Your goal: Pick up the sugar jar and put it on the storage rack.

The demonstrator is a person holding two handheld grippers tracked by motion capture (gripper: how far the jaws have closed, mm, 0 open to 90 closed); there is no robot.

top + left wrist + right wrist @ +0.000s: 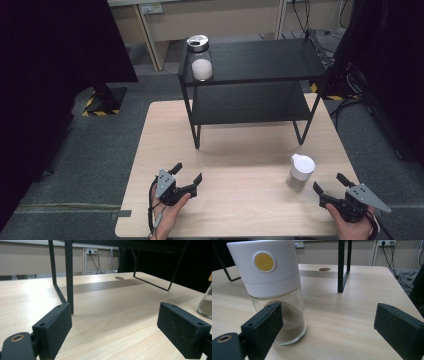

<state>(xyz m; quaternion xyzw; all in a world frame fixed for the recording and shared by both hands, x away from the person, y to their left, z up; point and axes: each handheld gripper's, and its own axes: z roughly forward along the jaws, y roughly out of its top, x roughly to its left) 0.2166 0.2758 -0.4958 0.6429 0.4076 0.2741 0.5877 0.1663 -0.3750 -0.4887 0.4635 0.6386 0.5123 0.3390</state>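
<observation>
A glass jar with a white cap (301,171) stands on the wooden table (240,200) at the right; its cap bears a yellow dot and brown powder fills its bottom (284,322). My right gripper (330,185) sits open just right of it, nothing between its jaws; in the right gripper view the jar stands behind the left jaw. My left gripper (187,173) rests low over the table's front left, open and empty (115,330). The jar's edge (206,305) appears at the far right of the left gripper view.
A black two-tier shelf (250,85) stands at the back of the table, its legs (68,277) ahead of the left gripper. A second jar with a metal lid (200,57) holding something white sits on the shelf's top left corner. Dark curtains flank the table.
</observation>
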